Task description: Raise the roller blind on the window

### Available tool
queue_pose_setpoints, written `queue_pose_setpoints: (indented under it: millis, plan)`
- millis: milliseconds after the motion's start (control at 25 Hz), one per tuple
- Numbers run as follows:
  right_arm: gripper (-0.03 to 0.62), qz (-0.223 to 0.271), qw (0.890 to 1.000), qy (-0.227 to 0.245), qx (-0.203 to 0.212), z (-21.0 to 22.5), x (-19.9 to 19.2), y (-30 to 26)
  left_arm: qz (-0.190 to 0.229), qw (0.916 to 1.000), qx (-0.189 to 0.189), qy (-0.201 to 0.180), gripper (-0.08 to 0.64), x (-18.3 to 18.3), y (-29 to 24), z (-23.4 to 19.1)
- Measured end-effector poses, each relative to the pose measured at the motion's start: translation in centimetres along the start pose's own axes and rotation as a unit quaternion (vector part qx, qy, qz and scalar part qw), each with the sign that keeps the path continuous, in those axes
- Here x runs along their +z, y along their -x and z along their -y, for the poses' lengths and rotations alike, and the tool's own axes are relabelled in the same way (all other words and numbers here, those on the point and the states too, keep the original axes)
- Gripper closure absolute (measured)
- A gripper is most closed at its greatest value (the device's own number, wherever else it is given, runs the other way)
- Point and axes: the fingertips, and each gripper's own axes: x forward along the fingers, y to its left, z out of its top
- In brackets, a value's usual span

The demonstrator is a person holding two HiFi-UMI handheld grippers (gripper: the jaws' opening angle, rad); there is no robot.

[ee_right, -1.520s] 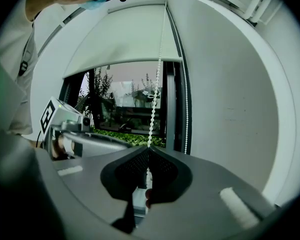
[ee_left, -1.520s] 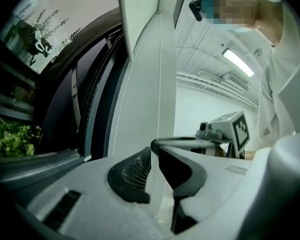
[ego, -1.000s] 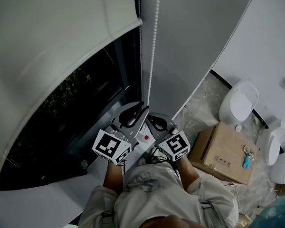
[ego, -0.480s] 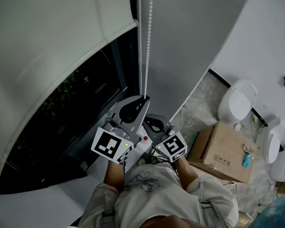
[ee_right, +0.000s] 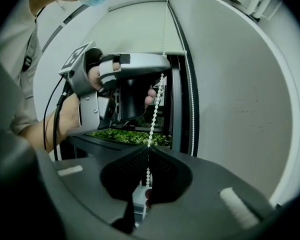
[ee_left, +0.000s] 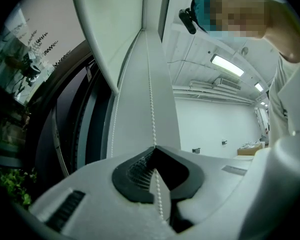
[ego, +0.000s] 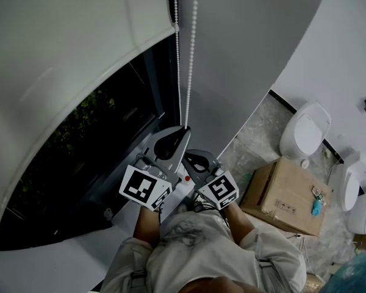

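— Where's the bead chain (ego: pixel 192 47)?
— Hanging straight down beside the smooth, pale roller blind (ego: pixel 67 54): a string of small round white beads. The left tongs (ee_left: pixel 155 149) have just been closing and now pinch it. The right tongs (ee_right: pixel 149 150) grip it just below.

Speckled floor (ego: pixel 258 132): cardboard box (ego: pixel 287 197), white toilet (ego: pixel 305 133).

- We see the pale grey roller blind (ego: pixel 67 47) partly raised, with dark window (ego: pixel 104 139) glass bare below its lower edge.
- We see the white bead chain (ego: pixel 191 54) hanging in two strands at the blind's right edge.
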Motion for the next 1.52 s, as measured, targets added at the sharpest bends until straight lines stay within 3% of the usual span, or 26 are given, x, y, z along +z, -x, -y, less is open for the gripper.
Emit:
queue_pose_setpoints:
  millis: [1520]
  plan:
    - [0.581, -0.114, 0.992, -0.057, -0.006, -1.8, -12.1, 0.6, -0.073, 0.9944, 0.006, 0.076, 0.548, -10.6, 2.5, 1.3]
